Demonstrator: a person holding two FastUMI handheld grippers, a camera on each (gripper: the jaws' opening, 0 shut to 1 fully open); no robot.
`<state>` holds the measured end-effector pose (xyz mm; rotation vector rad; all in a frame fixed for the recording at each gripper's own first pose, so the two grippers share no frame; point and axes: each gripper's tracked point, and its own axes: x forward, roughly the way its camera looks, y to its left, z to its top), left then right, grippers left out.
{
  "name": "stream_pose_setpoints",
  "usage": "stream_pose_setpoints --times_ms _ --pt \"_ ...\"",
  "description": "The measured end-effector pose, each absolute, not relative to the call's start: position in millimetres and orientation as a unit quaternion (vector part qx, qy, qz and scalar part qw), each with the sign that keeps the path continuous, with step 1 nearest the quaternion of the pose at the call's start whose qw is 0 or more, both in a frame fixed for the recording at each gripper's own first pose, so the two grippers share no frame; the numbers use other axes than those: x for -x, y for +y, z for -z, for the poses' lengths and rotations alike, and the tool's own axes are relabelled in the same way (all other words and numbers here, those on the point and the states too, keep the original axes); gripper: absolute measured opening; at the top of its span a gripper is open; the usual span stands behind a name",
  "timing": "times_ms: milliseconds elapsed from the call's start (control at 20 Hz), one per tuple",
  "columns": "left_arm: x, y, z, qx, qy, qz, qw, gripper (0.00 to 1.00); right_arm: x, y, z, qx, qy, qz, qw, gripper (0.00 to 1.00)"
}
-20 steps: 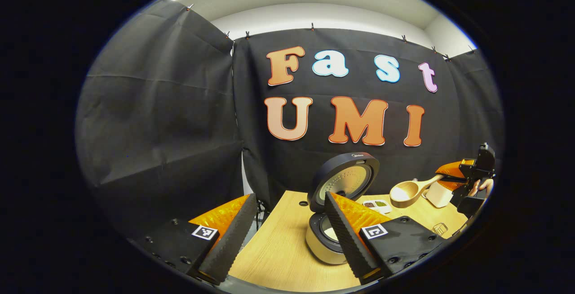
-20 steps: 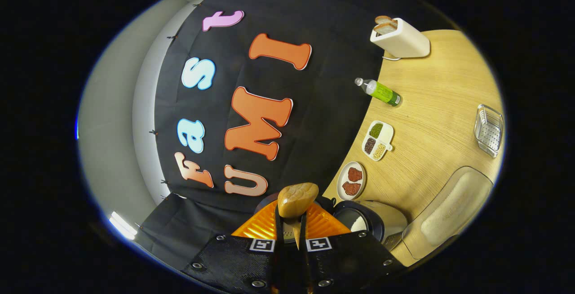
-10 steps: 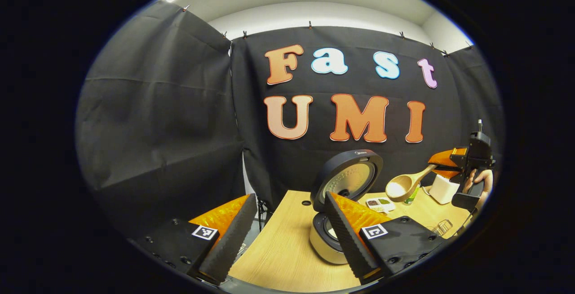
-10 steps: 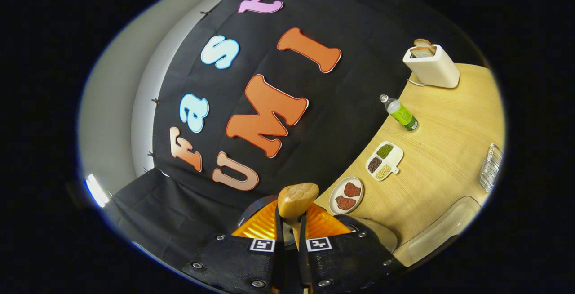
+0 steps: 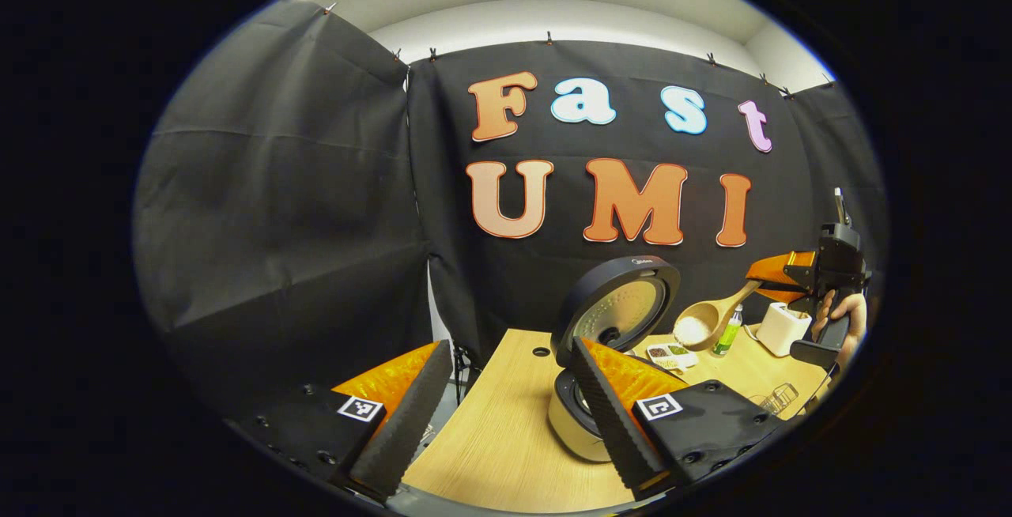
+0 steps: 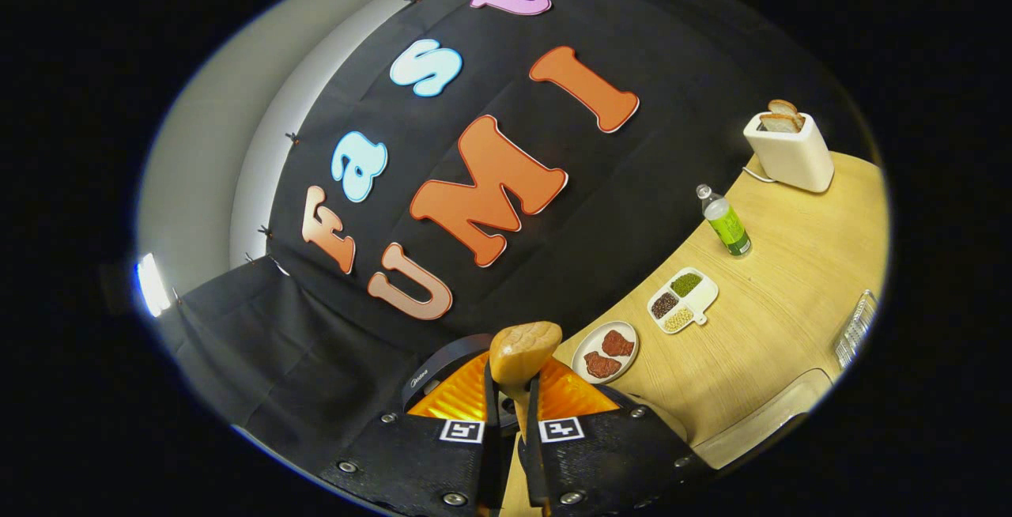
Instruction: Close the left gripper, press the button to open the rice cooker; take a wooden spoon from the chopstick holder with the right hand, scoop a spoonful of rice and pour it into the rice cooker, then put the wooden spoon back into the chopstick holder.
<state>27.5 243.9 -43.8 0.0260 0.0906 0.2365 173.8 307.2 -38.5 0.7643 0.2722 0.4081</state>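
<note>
The rice cooker (image 5: 571, 424) stands on the wooden table (image 5: 498, 438) with its round lid (image 5: 618, 307) swung up. My left gripper (image 5: 506, 422) is open and empty, its fingers low in front of the cooker. To the right, the wooden spoon (image 5: 699, 327) carries white rice, its bowl tilted down beside the lid. My right gripper (image 5: 779, 276) is shut on the spoon's handle, held by a hand (image 5: 842, 311). In the right gripper view the spoon's bowl (image 6: 524, 349) juts up from my shut right gripper (image 6: 514, 410), with the cooker lid (image 6: 439, 367) just behind it.
Along the table's back stand a white toaster (image 6: 791, 155) with bread, a green bottle (image 6: 726, 222), a divided dish of grains (image 6: 682, 300) and a plate of meat (image 6: 605, 351). A clear container (image 6: 759, 430) and a wire basket (image 6: 855, 329) sit nearer the right edge.
The right gripper rose and swung the rice-laden spoon left toward the cooker's open lid, tilting its bowl downward. The left gripper stayed open and hardly moved.
</note>
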Motion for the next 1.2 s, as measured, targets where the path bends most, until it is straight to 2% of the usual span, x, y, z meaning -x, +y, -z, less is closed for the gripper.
stream_pose_setpoints --times_ms 200,250,1200 --pt "-28 249 44 -0.008 0.046 -0.121 0.992 1.0 -172 314 36 -0.348 0.128 -0.203 0.906 0.11" --pt "-28 251 44 -0.009 0.047 -0.123 0.991 0.97 -172 316 37 -0.344 0.127 -0.203 0.908 0.11" --pt "-27 259 50 -0.007 0.052 -0.132 0.99 0.97 -165 346 50 -0.22 0.116 -0.232 0.94 0.11"
